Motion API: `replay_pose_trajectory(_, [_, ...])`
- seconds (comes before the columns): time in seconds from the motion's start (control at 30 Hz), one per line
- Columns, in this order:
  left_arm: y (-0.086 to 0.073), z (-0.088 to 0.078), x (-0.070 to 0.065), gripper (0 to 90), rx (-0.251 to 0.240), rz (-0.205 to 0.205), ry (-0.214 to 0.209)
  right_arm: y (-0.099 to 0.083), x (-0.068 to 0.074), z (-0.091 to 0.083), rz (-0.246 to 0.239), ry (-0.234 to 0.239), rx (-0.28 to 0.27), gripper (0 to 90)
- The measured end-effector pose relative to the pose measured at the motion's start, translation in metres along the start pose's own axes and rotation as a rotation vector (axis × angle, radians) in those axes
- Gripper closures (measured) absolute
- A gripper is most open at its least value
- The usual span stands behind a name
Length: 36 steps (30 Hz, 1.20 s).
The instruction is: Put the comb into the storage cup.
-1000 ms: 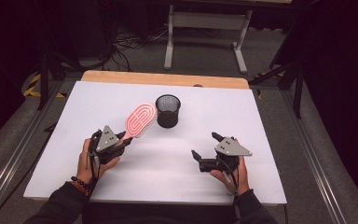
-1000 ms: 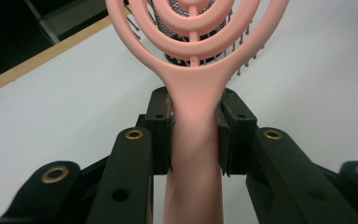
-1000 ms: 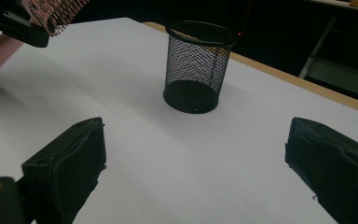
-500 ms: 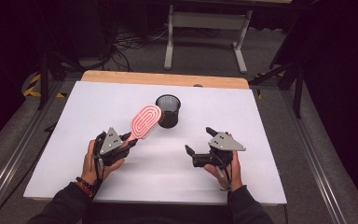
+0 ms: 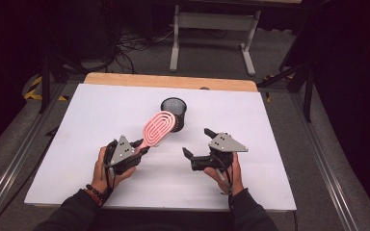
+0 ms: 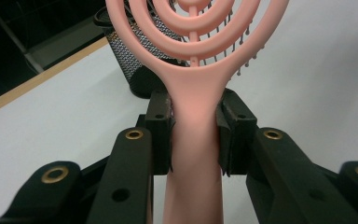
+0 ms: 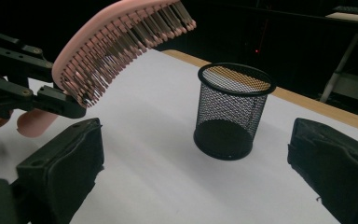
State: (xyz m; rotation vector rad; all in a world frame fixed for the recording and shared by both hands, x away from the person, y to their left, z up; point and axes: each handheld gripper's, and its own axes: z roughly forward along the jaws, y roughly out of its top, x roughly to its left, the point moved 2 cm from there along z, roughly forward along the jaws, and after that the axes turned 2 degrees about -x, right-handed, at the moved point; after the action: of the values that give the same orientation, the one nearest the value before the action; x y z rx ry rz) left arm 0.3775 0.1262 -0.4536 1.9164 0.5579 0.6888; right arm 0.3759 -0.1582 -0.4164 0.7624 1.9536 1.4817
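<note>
Holding the pink hairbrush (image 5: 158, 128) by its handle, the left tongs (image 5: 137, 150) are clamped just below the neck, pads flat on both sides of the handle, as the left gripper view shows (image 6: 193, 121). Grip that low leaves the whole head free and sticking out ahead, tilted up off the white tabletop (image 5: 101, 110), bristles facing down in the right gripper view (image 7: 121, 42). Head sits just beside the black mesh cup (image 5: 173, 113), near its rim on the person's side, not in it. My read: brush is being lined up for a drop into the cup, though with the handle pinched the head would have to go in first, or the brush gets passed over. Cup stands upright, mid-tabletop, mouth unobstructed, nothing visible inside. Right tongs (image 5: 200, 144) are spread wide with nothing between them, hovering near the cup on its other side, aimed at it (image 7: 230, 112); likely placed to steady the cup or take the brush.
</note>
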Motion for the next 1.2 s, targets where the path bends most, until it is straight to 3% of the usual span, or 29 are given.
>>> replay_pose_trajectory(0.33, [0.003, 0.006, -0.009, 69.6, -0.028, -0.009, -0.002, 0.009, 0.01, 0.01, 0.021, 0.036, -0.024, 4.3])
replay_pose_trajectory(0.47, [0.003, 0.007, -0.011, 69.6, -0.038, -0.021, -0.002, 0.012, 0.013, 0.014, 0.024, 0.022, -0.019, 6.7])
replay_pose_trajectory(0.87, [0.004, 0.015, -0.027, 69.6, -0.054, -0.02, -0.001, 0.024, 0.026, 0.024, 0.108, 0.055, -0.048, 9.8])
replay_pose_trajectory(0.97, [0.004, 0.017, -0.031, 69.6, -0.061, -0.021, 0.002, 0.025, 0.024, 0.025, 0.152, 0.088, -0.066, 9.0])
replay_pose_trajectory(1.2, [0.003, 0.026, -0.042, 69.6, -0.084, -0.027, 0.011, 0.028, 0.023, 0.032, 0.197, 0.073, -0.064, 12.8])
